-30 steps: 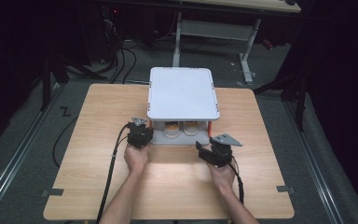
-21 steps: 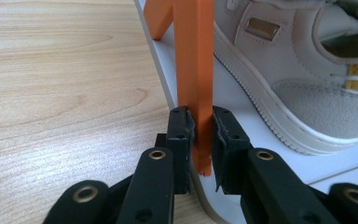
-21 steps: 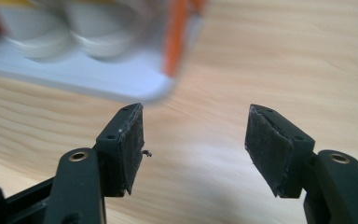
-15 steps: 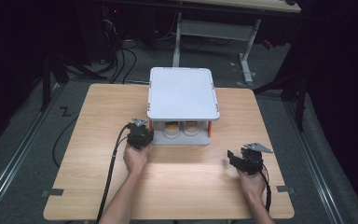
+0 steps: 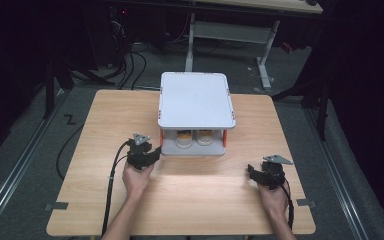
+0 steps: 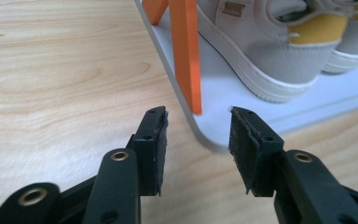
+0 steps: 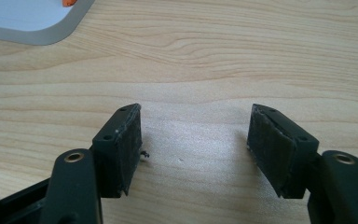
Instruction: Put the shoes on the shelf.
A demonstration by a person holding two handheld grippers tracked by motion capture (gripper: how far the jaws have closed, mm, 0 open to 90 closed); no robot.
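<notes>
A small white two-level rack (image 5: 196, 97) with orange posts stands at the middle of the wooden table (image 5: 105, 120). On its lower shelf (image 6: 317, 93) sits a pair of beige shoes (image 5: 194, 137) with yellow lining (image 6: 279, 51). My left gripper (image 5: 152, 153) is open at the rack's front left corner, its jaws either side of the orange post (image 6: 186, 56) and the shelf corner without touching them. My right gripper (image 5: 252, 172) is open over bare wood to the right of the rack, with nothing between its jaws; the shelf's corner (image 7: 32, 23) lies ahead of it.
The table's front edge runs close behind both hands. Tape marks lie at the front corners (image 5: 56, 206). Beyond the table stand dark floor, cables (image 5: 130, 60) and another desk's white legs (image 5: 265, 55).
My right gripper has swung away from the rack's front, out to the right and back toward the table's front edge. The left gripper has stayed by the rack's left corner.
</notes>
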